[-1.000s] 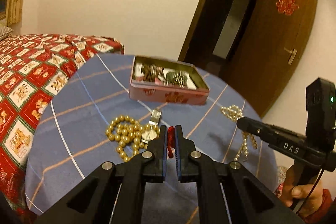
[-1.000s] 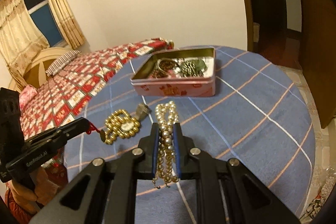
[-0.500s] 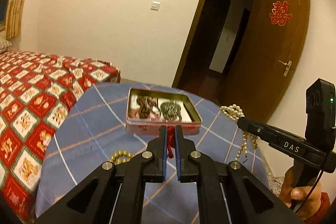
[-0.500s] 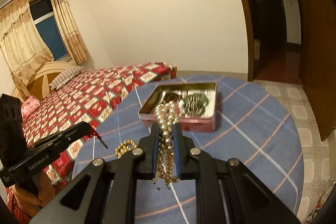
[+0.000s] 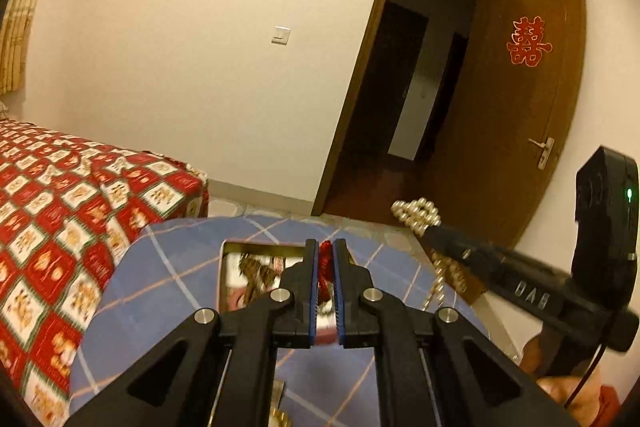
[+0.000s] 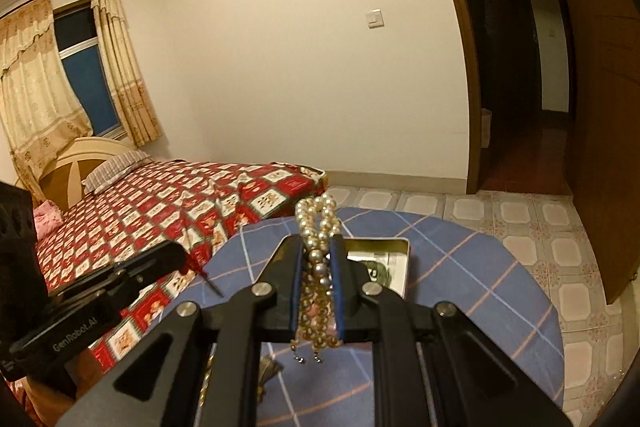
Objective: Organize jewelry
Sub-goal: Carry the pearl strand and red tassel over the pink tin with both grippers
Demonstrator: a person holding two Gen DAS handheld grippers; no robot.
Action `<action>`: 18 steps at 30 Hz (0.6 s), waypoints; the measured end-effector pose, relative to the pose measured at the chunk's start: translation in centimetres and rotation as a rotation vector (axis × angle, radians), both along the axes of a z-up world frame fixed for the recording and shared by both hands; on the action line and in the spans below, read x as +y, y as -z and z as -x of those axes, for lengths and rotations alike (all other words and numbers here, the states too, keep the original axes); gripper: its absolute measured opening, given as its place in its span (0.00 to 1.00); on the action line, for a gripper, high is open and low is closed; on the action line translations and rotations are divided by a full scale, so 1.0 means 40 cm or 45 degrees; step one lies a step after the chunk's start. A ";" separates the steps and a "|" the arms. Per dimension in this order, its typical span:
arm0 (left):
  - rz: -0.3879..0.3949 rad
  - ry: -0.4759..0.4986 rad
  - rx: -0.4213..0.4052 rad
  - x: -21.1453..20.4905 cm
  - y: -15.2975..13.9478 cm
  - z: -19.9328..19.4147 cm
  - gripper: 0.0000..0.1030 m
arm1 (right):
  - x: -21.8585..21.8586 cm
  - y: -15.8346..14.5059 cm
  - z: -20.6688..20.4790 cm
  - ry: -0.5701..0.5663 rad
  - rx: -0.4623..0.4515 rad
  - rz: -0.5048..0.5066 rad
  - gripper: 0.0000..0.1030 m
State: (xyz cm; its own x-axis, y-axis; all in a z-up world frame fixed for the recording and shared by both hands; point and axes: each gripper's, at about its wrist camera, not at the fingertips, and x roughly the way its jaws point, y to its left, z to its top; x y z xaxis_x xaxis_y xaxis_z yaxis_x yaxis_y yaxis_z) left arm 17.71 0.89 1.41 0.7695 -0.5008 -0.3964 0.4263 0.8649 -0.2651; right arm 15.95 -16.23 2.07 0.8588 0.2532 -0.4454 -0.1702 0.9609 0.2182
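pearl strand [image 6: 318, 227] pinched in raised right tool [image 6: 318, 259], red piece [image 5: 325, 263] in left tool [image 5: 326, 259]

Two grippers, left gripper [image 5: 326, 253] and right gripper [image 6: 318, 249]; one pearl necklace [image 6: 318, 223], one red trinket [image 5: 325, 261], one open tin [image 6: 394, 259] at lower centre, one round table [image 6: 480, 267], one bed [image 6: 168, 203] lower left, one door [image 5: 516, 99].

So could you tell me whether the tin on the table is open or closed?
Open. The tin has no lid on it, and both views show jewelry lying inside its rim.
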 end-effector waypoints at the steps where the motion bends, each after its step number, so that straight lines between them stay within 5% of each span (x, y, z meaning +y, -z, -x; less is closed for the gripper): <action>1: -0.001 -0.003 0.002 -0.008 0.002 -0.020 0.05 | 0.001 0.006 -0.018 0.010 0.003 0.005 0.15; 18: -0.129 -0.062 0.249 -0.111 0.195 -0.277 0.06 | -0.050 0.204 -0.248 0.079 0.281 0.030 0.15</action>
State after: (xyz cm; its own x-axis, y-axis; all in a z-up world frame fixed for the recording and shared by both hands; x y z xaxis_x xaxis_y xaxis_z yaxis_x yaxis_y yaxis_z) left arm 28.77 -3.57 -6.39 0.6956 -0.4147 -0.5867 0.3321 0.9097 -0.2493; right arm 25.85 -18.24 -6.10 0.7537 0.1901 -0.6291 -0.0610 0.9734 0.2210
